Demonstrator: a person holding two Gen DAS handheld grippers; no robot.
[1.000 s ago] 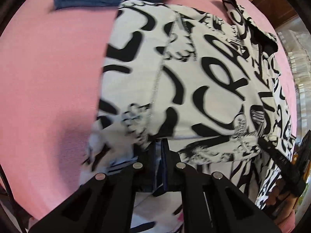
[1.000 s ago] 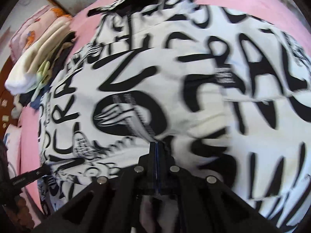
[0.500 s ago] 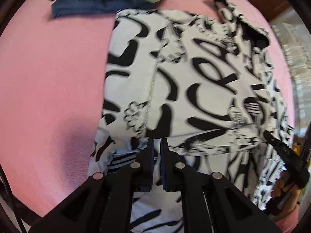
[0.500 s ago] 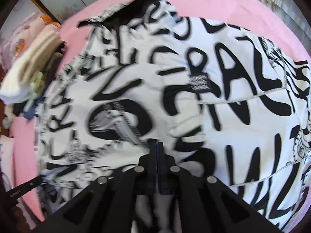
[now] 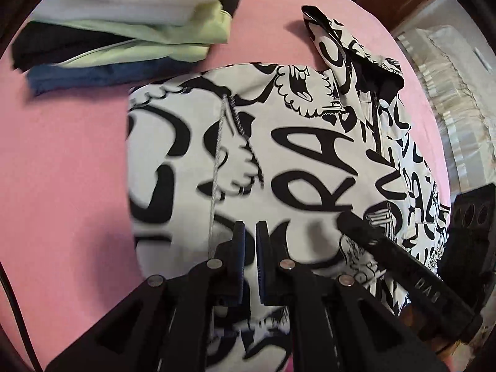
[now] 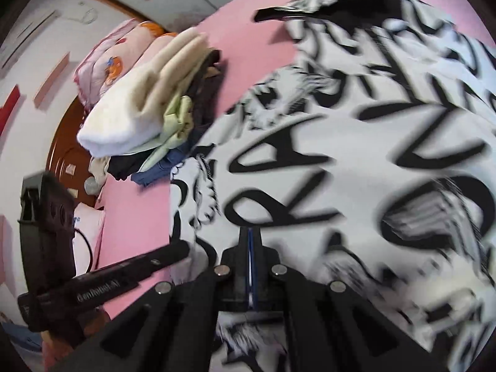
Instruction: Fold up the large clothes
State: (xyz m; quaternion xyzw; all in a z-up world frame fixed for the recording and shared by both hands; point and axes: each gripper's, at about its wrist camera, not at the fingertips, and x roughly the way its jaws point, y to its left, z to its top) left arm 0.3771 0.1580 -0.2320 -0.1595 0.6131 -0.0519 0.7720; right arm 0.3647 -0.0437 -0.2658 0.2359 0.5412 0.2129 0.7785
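Observation:
A large white garment [image 5: 310, 155] with black graffiti lettering lies spread on the pink bed [image 5: 62, 170]. Its hood [image 5: 341, 46] points to the far end. My left gripper [image 5: 250, 232] hangs over the garment's left part, shut on a fold of its fabric, which bunches under the fingers. My right gripper [image 6: 250, 238] is pinched shut on the same garment [image 6: 341, 155], with cloth gathered below its jaws. The two grippers are close together: the right one's finger [image 5: 372, 238] shows at the lower right of the left wrist view, and the left one's finger [image 6: 148, 262] at the lower left of the right wrist view.
A pile of folded clothes [image 5: 124, 31] in white, pale green, black and blue sits on the bed just beyond the garment's far left corner; it is also in the right wrist view [image 6: 139, 117]. Pink pillows [image 6: 124, 59] lie behind it. Bare pink sheet [image 6: 136, 217] runs along the garment's left side.
Both grippers have travelled forward over the garment toward the folded pile, drawing the held edge with them. The pile now looms larger, and the two grippers have come closer together.

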